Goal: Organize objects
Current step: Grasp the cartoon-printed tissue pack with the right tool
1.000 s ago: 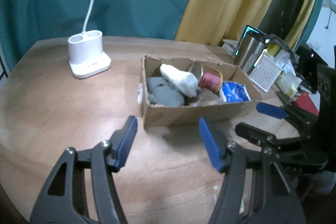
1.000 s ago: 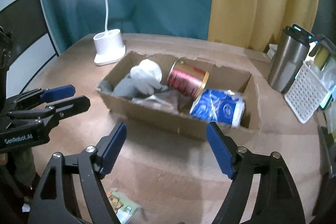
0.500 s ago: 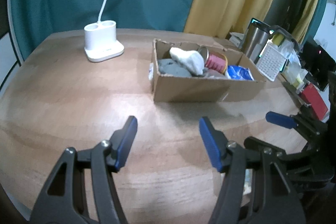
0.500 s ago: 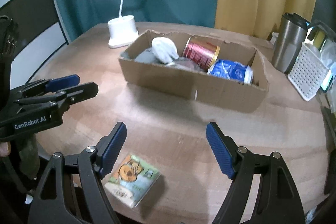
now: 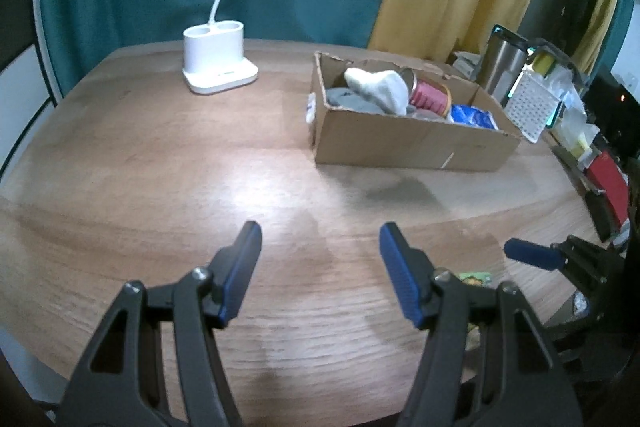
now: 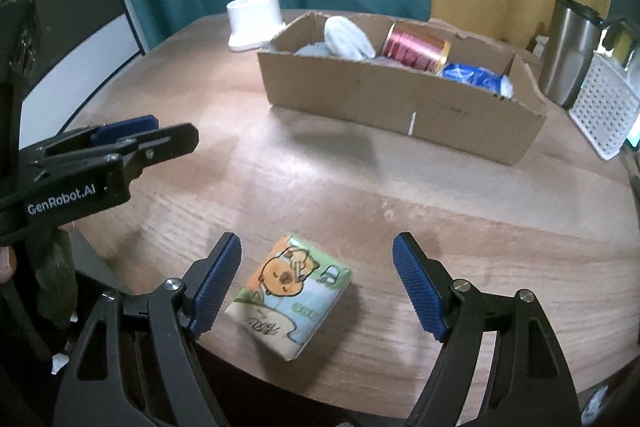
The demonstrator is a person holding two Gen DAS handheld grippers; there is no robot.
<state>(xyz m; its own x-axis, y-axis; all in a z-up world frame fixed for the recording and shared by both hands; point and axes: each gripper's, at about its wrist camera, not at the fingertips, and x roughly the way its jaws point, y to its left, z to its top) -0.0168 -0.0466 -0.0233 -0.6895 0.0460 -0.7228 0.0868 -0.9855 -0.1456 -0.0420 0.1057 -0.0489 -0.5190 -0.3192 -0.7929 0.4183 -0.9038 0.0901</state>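
Observation:
A cardboard box (image 5: 416,143) (image 6: 400,107) stands on the wooden table and holds a white sock (image 5: 378,87) (image 6: 346,35), grey cloth, a red can (image 5: 430,97) (image 6: 416,47) and a blue packet (image 5: 474,117) (image 6: 476,77). A tissue pack with a cartoon bear (image 6: 290,293) lies near the table's front edge, between the open jaws of my right gripper (image 6: 318,285), untouched. Its corner shows in the left wrist view (image 5: 474,277). My left gripper (image 5: 320,269) is open and empty over bare table, left of the right one.
A white lamp base (image 5: 218,61) (image 6: 256,21) stands at the back left. A steel tumbler (image 5: 504,61) (image 6: 572,51) and a white perforated basket (image 5: 534,109) (image 6: 606,107) stand right of the box. Clutter lines the right edge.
Both grippers have pulled back from the box toward the table's front edge. The tissue pack has come into view between the right gripper's jaws. Both stay open.

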